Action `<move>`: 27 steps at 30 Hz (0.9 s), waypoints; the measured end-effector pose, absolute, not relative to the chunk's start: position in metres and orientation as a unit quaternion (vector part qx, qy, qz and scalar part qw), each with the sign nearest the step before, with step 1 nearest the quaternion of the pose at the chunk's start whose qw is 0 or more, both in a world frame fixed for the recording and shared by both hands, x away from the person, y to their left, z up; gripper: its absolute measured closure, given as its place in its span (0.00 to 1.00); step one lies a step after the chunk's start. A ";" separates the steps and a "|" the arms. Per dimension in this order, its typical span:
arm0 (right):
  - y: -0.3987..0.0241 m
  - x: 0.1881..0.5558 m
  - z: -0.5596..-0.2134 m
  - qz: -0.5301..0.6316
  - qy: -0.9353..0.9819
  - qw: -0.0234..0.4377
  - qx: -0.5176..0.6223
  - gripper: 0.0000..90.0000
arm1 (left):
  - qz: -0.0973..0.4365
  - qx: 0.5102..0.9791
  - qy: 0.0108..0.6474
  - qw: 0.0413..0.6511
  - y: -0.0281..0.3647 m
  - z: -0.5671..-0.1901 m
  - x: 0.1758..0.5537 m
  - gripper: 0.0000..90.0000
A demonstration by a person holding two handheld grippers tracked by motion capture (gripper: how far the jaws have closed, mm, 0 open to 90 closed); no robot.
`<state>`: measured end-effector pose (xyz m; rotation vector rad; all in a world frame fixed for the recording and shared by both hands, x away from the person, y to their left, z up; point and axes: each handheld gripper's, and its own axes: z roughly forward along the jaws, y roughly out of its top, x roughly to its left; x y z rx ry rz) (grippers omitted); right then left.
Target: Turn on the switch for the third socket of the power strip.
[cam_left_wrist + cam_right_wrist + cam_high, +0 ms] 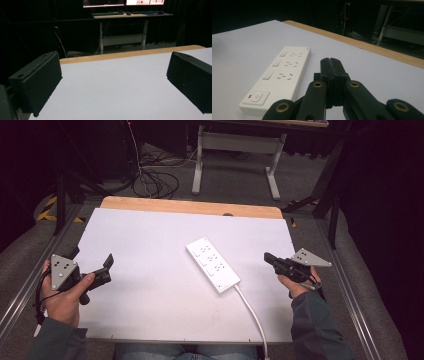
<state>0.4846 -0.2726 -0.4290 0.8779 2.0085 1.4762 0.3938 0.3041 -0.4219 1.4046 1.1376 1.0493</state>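
Observation:
A white power strip lies flat near the middle of the white table top, its cord running off the near edge. The right gripper view has the power strip just left of the jaws, with three socket rows and a switch at its near end. My right gripper is shut and holds nothing, a short way right of the strip. My left gripper stands wide open at the table's left edge, far from the strip. In the left gripper view the left gripper has only bare table between its jaws.
A wooden strip borders the table's far edge. Beyond it are a desk frame and loose cables on the floor. A desk with monitors stands in the dark background.

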 end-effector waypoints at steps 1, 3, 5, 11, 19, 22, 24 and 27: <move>-0.271 0.485 -0.429 0.541 0.738 0.247 0.320 1.00 | 0.434 0.581 0.471 0.502 0.304 -0.422 0.394 0.00; -0.268 0.487 -0.428 0.543 0.739 0.246 0.315 1.00 | 0.434 0.582 0.470 0.502 0.304 -0.422 0.394 0.00; -0.267 0.488 -0.427 0.542 0.740 0.246 0.313 1.00 | 0.434 0.582 0.470 0.501 0.304 -0.422 0.394 0.00; -0.261 0.495 -0.424 0.538 0.745 0.245 0.309 1.00 | 0.434 0.582 0.470 0.502 0.304 -0.422 0.393 0.00; -0.245 0.503 -0.422 0.531 0.757 0.239 0.295 1.00 | 0.435 0.583 0.469 0.501 0.305 -0.422 0.393 0.00; -0.241 0.506 -0.422 0.528 0.760 0.239 0.294 1.00 | 0.434 0.583 0.470 0.501 0.305 -0.422 0.392 0.00; -0.238 0.509 -0.421 0.527 0.761 0.240 0.292 1.00 | 0.433 0.583 0.471 0.501 0.305 -0.422 0.392 0.00; -0.234 0.513 -0.421 0.521 0.765 0.240 0.292 1.00 | 0.433 0.583 0.471 0.501 0.305 -0.422 0.393 0.00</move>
